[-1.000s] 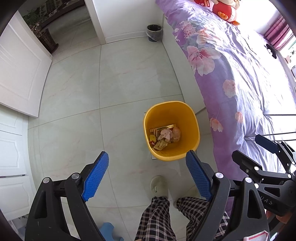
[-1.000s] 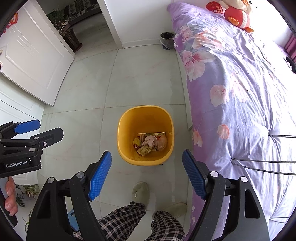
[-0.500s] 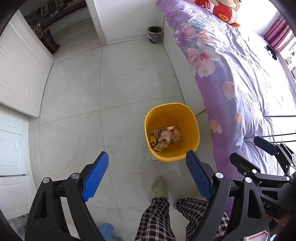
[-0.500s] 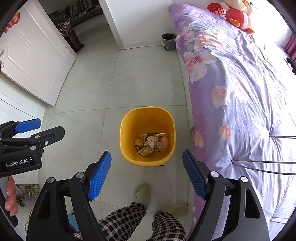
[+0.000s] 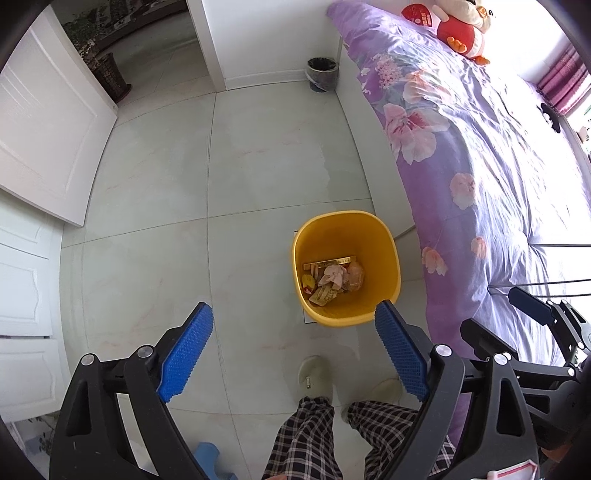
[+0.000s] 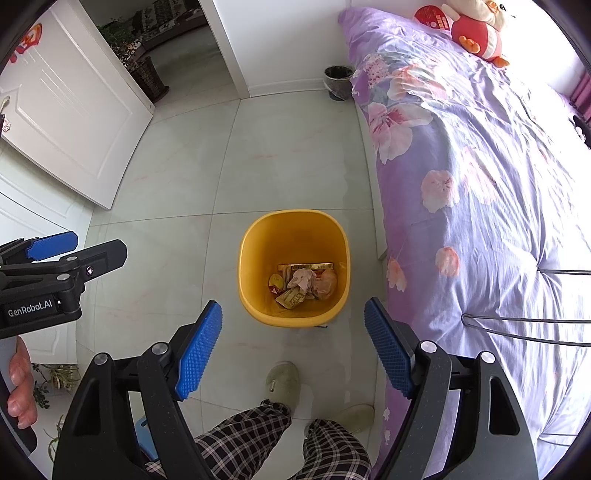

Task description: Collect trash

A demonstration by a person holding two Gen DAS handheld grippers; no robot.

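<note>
A yellow waste bin point(image 5: 384, 236) point(image 6: 251, 236) stands on the tiled floor beside the bed. Crumpled wrappers and paper trash point(image 5: 332, 278) point(image 6: 304, 282) lie at its bottom. My left gripper point(image 5: 293, 308) hangs above the floor just short of the bin, pointing steeply down. Its jaws are opening, with nothing between the blue pads. My right gripper point(image 6: 293, 304) hovers over the bin's near rim, open and empty. Each gripper also shows at the edge of the other's view.
A bed with a purple floral cover point(image 5: 480, 166) runs along the right, a plush toy point(image 5: 458, 29) at its head. A small dark bin point(image 5: 322, 74) sits by the far wall. The person's plaid legs and slippers point(image 5: 314, 373) are below. A white door point(image 5: 44, 129) stands left.
</note>
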